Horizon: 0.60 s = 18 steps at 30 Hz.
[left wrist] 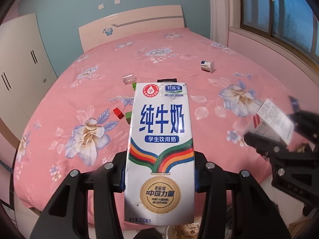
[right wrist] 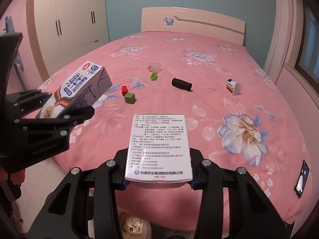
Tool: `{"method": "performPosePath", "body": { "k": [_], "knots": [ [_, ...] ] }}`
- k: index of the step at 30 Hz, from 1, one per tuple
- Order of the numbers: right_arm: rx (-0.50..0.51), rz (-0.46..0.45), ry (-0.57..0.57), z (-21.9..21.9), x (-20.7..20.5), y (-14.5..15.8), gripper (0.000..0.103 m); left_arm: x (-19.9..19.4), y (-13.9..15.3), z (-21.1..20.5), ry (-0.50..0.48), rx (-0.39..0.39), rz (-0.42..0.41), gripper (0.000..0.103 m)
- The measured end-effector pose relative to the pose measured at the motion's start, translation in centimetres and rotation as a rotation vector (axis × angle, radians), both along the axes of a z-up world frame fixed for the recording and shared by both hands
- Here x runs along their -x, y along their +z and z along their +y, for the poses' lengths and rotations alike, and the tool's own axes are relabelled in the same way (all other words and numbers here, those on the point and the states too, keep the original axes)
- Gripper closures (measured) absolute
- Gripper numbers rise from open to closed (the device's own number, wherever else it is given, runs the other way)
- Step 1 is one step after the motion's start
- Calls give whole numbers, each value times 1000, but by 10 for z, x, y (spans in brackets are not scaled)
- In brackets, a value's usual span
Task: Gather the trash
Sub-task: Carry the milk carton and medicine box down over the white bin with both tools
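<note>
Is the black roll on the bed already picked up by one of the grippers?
No, the black roll lies on the pink bedspread, while the left gripper holds the milk carton and the right gripper the white box.

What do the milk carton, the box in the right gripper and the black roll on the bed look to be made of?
Milk carton: glossy coated paperboard, folded gable seams. Box in the right gripper: thin printed card, slightly glossy, crisp edges. Black roll: matte, probably foam or fabric; no shine, too small to tell.
</note>
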State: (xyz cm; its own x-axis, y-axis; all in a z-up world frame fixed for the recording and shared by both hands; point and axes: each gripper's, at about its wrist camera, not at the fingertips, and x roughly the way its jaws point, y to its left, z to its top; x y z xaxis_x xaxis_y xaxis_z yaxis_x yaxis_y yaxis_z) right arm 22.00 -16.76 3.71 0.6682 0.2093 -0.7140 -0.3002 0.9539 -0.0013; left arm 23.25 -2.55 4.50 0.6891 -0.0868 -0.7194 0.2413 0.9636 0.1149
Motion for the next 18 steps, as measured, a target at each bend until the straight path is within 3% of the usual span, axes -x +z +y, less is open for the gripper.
{"method": "performPosePath", "body": {
  "k": [9,18],
  "knots": [
    [20,-2,50,9,65,0,59,66,0,3,-58,-17,8,54],
    [37,58,98,22,107,-31,59,103,-32,8,-83,-36,67,54]
  ]
}}
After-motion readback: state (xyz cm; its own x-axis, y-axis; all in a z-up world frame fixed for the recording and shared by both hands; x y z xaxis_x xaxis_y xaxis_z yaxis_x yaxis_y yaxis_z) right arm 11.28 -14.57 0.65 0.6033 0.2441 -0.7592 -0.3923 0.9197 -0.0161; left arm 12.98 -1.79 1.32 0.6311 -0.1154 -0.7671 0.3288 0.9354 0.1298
